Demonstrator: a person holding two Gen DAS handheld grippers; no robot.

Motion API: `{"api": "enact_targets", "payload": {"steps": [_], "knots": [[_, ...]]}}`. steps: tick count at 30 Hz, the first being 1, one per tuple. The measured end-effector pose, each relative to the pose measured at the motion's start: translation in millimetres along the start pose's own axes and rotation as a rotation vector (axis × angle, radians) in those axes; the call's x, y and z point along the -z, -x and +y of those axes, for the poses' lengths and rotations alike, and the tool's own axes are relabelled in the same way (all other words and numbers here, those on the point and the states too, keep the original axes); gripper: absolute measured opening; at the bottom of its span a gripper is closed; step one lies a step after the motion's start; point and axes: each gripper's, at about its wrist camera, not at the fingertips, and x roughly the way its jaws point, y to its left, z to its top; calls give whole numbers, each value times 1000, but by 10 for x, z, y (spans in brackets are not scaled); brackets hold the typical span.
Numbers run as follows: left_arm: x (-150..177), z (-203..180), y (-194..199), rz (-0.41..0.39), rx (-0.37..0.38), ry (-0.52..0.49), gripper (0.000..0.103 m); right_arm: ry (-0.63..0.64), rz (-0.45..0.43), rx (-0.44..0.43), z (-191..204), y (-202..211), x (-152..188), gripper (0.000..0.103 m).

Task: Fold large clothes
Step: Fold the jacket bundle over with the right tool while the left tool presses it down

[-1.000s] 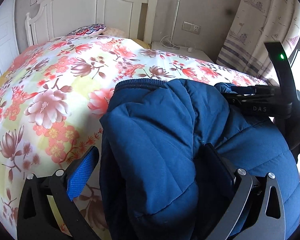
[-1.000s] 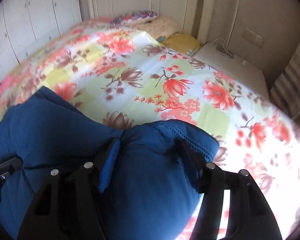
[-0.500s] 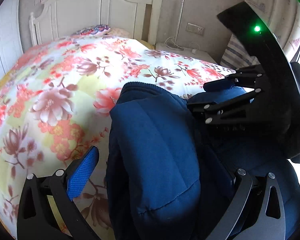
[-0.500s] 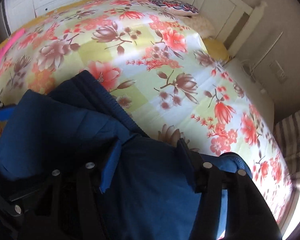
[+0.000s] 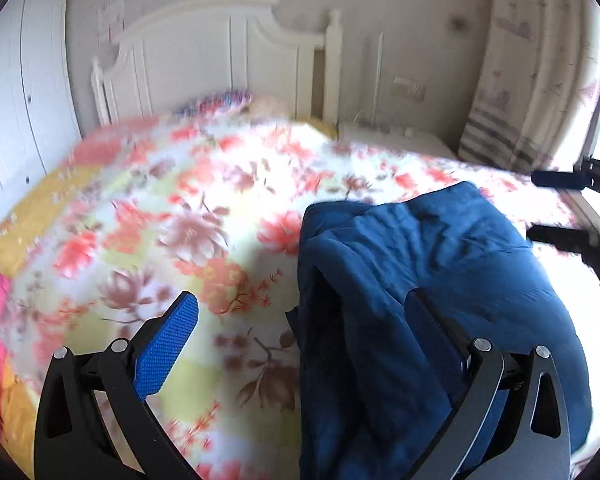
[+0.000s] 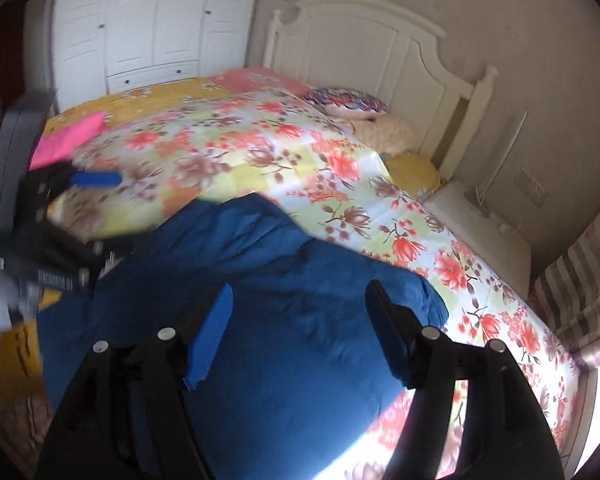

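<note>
My left hand-held gripper (image 5: 300, 332) is spread wide; its right finger lies against the padded dark-blue quilted jacket (image 5: 432, 280), but nothing is clamped. My right hand-held gripper (image 6: 300, 328) is likewise wide open above the jacket (image 6: 284, 320) and grips nothing.

The jacket lies bundled on the floral-print bedspread (image 6: 260, 152), near the bed's foot and toward its window side.

Step in hand, as I judge it: regrasp for the next fold. Procedure:
1. Select one outer edge per gripper, well apart, so the thick fabric stays taut.
2. Close each gripper on a single layer edge, not on a bunched roll; padded material may slip.
3. Lift low and lay the fold flat.

Count:
- Jackets: one.
- Hand-held grippers: two.
- Pillows with a coloured pattern (image 6: 346, 102): one, by the white headboard (image 6: 380, 52).
- Pink cloth items (image 6: 66, 142): one, on the far side of the bed.
</note>
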Motion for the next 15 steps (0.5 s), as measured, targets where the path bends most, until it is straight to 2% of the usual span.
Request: {"api": "enact_targets", "payload": {"steps": [2, 4, 5, 7, 8, 10, 11, 15], "knots": [[51, -85, 210, -39, 20, -22, 99, 14, -6, -2, 97, 108, 167, 69], [142, -251, 322, -45, 49, -71, 99, 18, -7, -5, 197, 155, 338, 69], [190, -313, 313, -37, 43, -97, 99, 22, 2, -8, 260, 134, 427, 69], [390, -493, 67, 37, -38, -187, 99, 21, 31, 21, 368, -16, 594, 69], [456, -505, -31, 52, -41, -183, 99, -14, 14, 11, 361, -80, 668, 69], [563, -303, -174, 78, 45, -44, 99, -100, -20, -51, 279, -181, 778, 71], [582, -246, -196, 91, 73, -9, 99, -112, -28, -63, 263, -205, 804, 71], [673, -206, -203, 72, 91, 18, 99, -81, -12, -16, 354, -177, 782, 70]]}}
